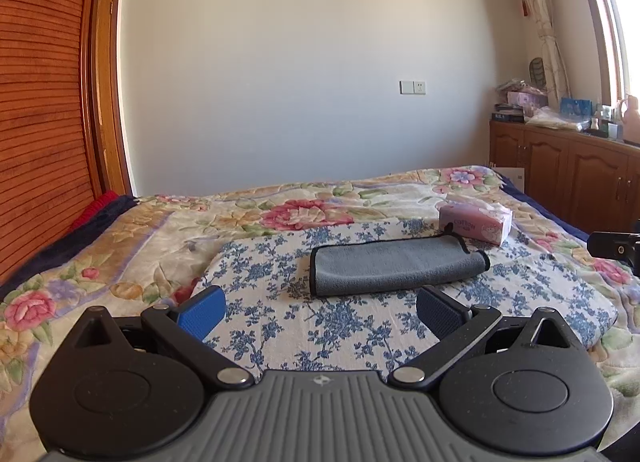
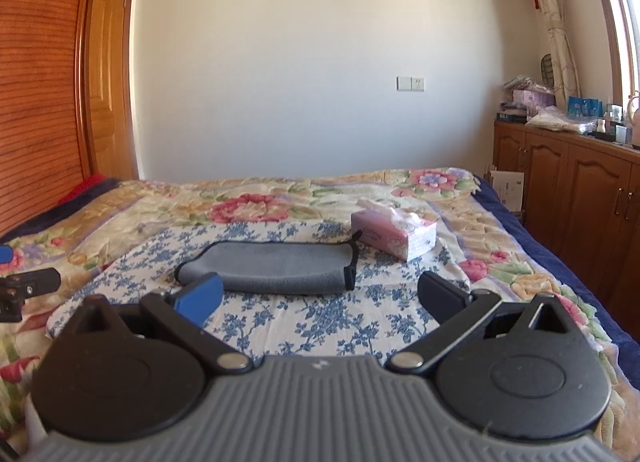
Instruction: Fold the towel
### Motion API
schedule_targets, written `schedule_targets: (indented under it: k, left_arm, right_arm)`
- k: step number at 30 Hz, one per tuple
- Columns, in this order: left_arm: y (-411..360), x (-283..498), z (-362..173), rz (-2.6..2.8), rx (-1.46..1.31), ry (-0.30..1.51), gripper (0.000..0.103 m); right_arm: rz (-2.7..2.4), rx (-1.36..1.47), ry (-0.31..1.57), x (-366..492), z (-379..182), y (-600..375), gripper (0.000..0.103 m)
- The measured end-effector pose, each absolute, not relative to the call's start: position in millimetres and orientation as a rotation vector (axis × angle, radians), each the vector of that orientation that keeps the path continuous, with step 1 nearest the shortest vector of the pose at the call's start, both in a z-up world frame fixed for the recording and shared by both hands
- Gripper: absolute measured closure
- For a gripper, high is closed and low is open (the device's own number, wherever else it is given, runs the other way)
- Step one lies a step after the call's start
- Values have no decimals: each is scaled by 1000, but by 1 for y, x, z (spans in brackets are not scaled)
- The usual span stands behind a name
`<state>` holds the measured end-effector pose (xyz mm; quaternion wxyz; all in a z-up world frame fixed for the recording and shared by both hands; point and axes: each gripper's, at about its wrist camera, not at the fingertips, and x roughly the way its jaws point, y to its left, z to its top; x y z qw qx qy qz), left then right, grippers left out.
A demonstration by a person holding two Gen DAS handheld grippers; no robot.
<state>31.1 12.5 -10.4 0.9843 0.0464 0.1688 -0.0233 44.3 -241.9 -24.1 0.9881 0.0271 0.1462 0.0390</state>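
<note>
A grey towel (image 1: 394, 266) with black edging lies folded into a long strip on a blue-flowered cloth (image 1: 328, 326) on the bed; it also shows in the right wrist view (image 2: 276, 268). My left gripper (image 1: 320, 310) is open and empty, held just short of the towel's near edge. My right gripper (image 2: 320, 298) is open and empty, also just short of the towel, its left blue pad (image 2: 200, 298) overlapping the towel's near-left end in the picture.
A pink tissue box (image 1: 476, 224) stands just behind the towel's right end, also in the right wrist view (image 2: 394, 234). A floral blanket (image 1: 120, 246) covers the bed. Wooden cabinets (image 2: 568, 190) line the right wall; a wooden headboard (image 1: 40, 102) is at left.
</note>
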Motion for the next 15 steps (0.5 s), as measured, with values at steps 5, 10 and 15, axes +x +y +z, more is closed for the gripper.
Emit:
schedule_targets:
  k: [5,10,15]
  left_arm:
    - [10,27,-8,-42,105,316,0]
    - [11,23,-6,-47,95,285,0]
    - [11,18,-2,-55,95,245,0]
  right_arm:
    - [66,58,238,36,-20,-245,0]
    - [51,73,210,33,-18,-251,0]
    - [45,73,200,33,-19,-250,0]
